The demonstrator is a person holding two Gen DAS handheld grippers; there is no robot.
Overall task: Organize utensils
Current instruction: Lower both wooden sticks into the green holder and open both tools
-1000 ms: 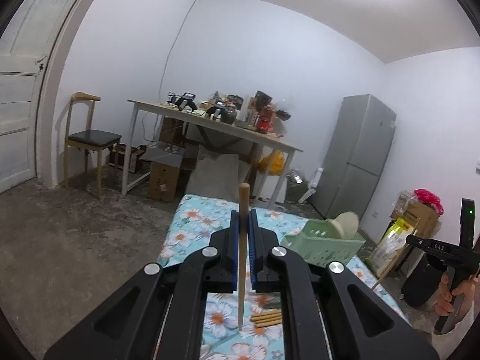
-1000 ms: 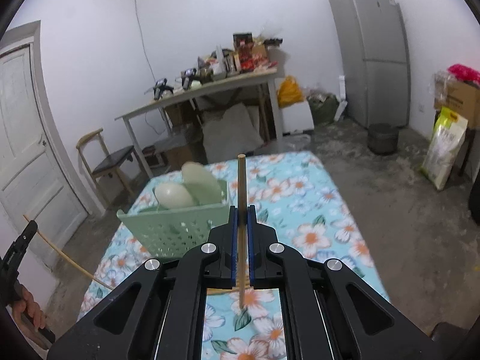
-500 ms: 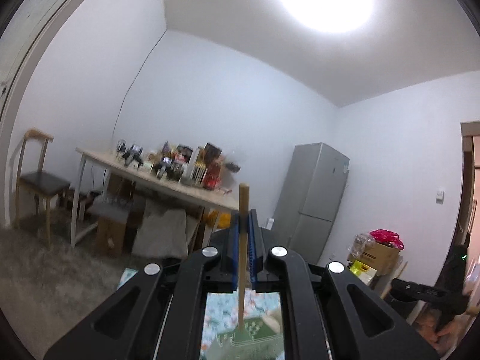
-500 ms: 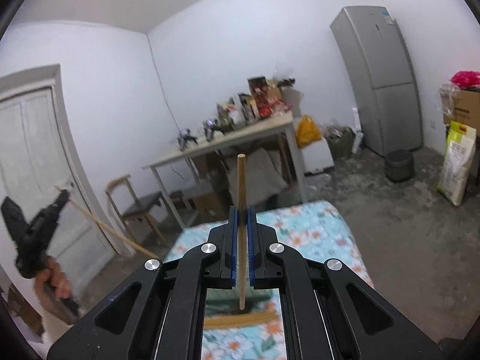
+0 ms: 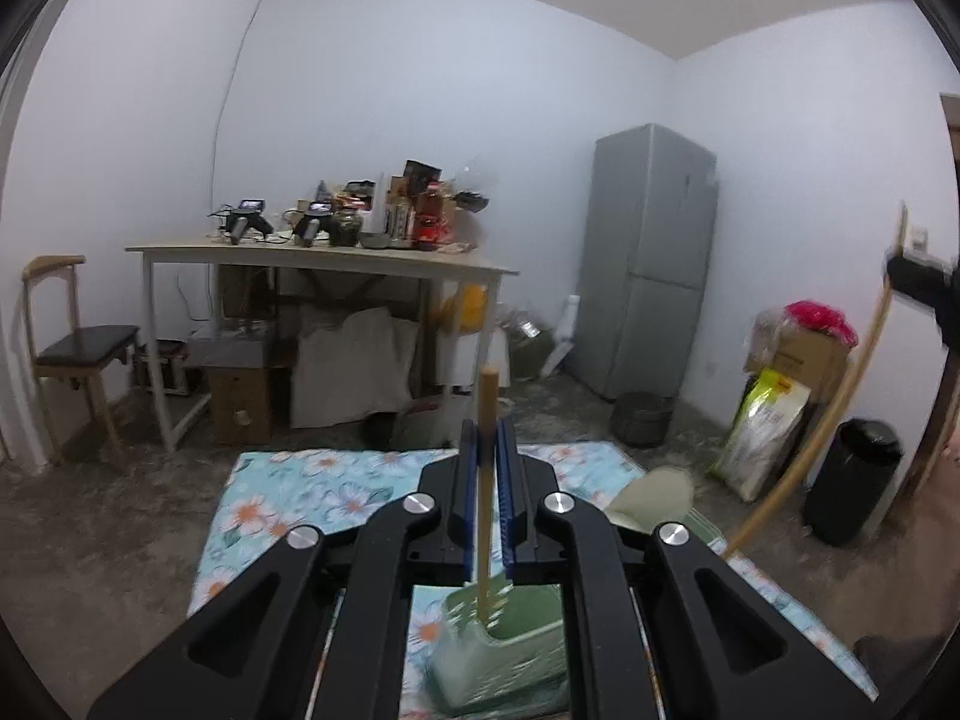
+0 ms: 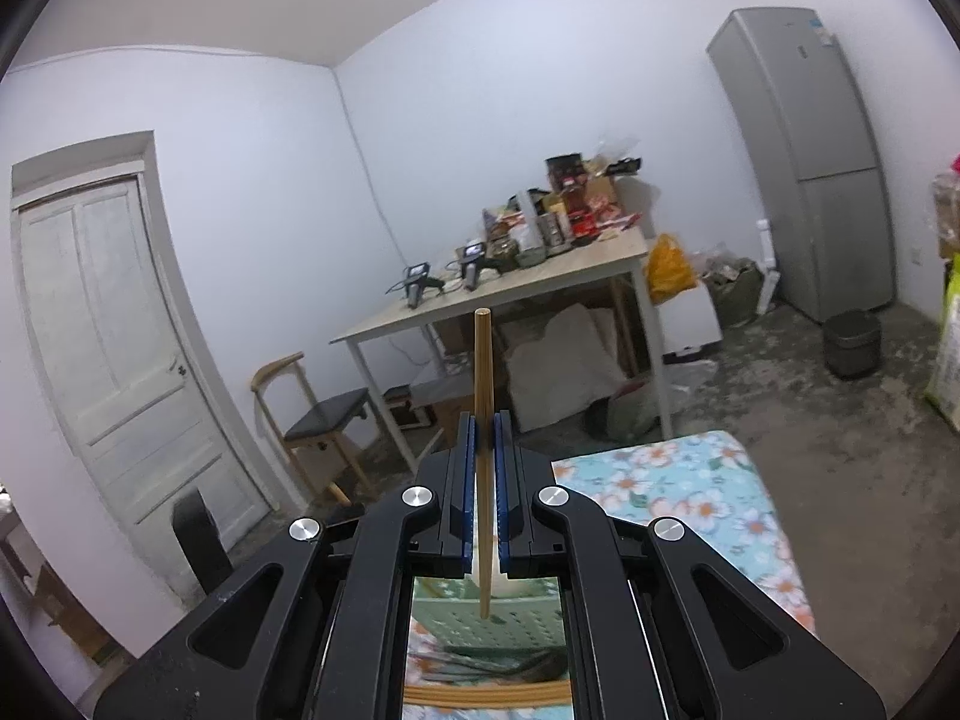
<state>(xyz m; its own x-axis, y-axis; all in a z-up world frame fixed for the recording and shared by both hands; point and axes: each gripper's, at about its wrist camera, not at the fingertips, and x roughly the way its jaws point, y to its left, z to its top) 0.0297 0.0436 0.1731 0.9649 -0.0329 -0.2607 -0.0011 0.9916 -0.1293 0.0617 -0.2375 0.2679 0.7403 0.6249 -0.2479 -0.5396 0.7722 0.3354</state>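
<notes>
A low surface covered with a floral cloth [image 5: 312, 492] stands on a rough grey floor in a white-walled room. Taking the green basket [image 5: 510, 654] on that cloth as the landmark: beyond it stands a cluttered tabletop [image 5: 324, 255] with a wooden chair [image 5: 72, 348] off to its left, and farther right of the basket a grey fridge [image 5: 651, 258] and a black bin [image 5: 852, 480]. In the right wrist view a white door [image 6: 114, 348] fills the wall to the left.

The left tongs [image 5: 487, 480] point slightly downward, right over the basket, and are opening; a wooden chopstick [image 5: 485, 480] stands upright between the blue pads, its lower tip down inside the basket. The right tongs [image 6: 483, 480] also tilt slightly downward above the basket, clenched on a second chopstick [image 6: 483, 450] held upright.

The basket holds a pale scoop-like utensil [image 5: 654, 495] leaning at its far right side. More chopsticks [image 6: 486, 693] lie flat on the cloth just on the near side of the basket.
</notes>
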